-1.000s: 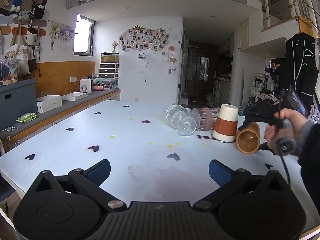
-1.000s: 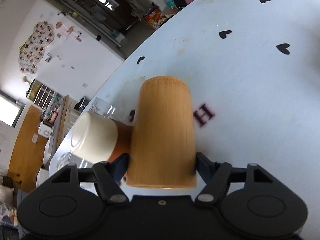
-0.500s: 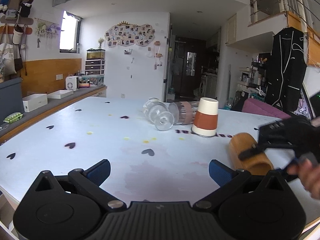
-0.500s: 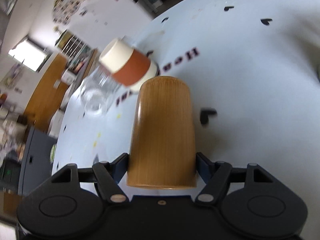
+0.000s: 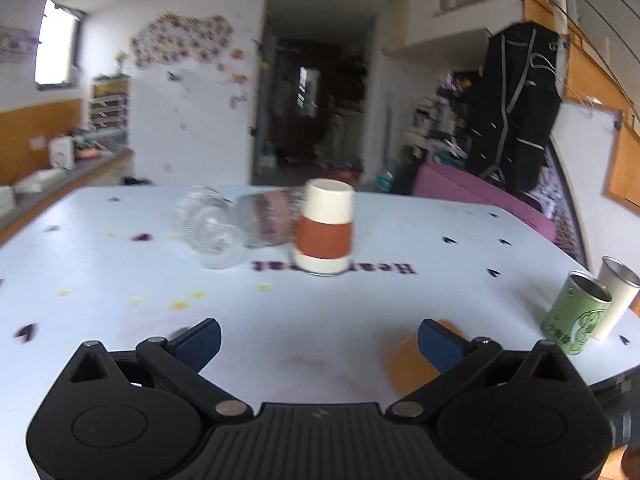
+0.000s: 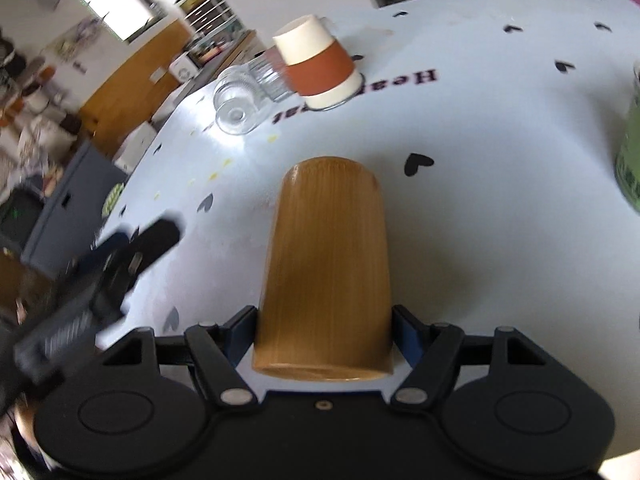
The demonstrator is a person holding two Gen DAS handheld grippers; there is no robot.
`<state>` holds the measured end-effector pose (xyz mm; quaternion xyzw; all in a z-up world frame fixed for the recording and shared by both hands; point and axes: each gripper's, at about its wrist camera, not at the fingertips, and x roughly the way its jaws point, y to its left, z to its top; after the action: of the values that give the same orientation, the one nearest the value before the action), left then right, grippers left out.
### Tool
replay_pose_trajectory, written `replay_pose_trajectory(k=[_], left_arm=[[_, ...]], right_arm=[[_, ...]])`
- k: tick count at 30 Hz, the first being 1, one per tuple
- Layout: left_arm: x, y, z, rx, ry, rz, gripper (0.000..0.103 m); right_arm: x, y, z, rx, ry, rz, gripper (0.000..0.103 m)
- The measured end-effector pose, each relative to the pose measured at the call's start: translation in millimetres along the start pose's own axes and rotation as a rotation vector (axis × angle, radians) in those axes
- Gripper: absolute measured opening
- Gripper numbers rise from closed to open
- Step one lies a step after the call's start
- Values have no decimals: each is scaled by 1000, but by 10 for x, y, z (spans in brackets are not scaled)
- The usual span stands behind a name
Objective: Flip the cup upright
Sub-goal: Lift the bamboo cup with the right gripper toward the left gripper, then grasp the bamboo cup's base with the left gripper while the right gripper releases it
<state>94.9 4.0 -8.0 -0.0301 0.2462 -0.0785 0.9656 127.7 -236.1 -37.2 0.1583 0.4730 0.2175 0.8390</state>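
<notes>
My right gripper [image 6: 324,320] is shut on a tan bamboo cup [image 6: 326,264], gripped near its rim, with the closed base pointing away from the camera over the white table [image 6: 500,152]. The cup shows blurred in the left wrist view [image 5: 408,358], just behind the right fingertip of my left gripper [image 5: 320,332], which is open and empty low over the table. The left gripper shows blurred in the right wrist view [image 6: 132,252], at the left of the cup.
A white and brown cup [image 5: 326,228] stands upside down at mid-table. Two glass cups [image 5: 212,226] lie on their sides next to it. A green can [image 5: 576,314] and a metal cup [image 5: 616,298] stand upright near the right edge.
My right gripper has swung the bamboo cup toward the near side of the table, close to my left gripper. The left view has turned right, bringing the green can and metal cup into sight.
</notes>
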Motion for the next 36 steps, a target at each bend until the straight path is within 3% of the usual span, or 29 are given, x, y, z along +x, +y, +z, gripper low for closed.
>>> replay_pose_trajectory(k=[7,14,19,23,28,36], left_arm=[[465,-199,217,20,146,-151,103],[789,-268,152,86,278,-140,103],[782,-148,105,52,307,-168,103],[690,-12,73,16,309,-177,103],[507,135,39,-15,290,-156,103],[310,270,-43,-80,287,-192,103]], right_arm=[[-74,238,-152,-273,-31,-97,73],[-100,511,-430,-655,-84,-209,73],[-127,540,-594,-852,-119,-230,73],[-154,457,-619,-884,-142,-260,83],[-147,360,-585,-868,-181,-351,83],[-94,271,-342,-748,-266,-388,76]])
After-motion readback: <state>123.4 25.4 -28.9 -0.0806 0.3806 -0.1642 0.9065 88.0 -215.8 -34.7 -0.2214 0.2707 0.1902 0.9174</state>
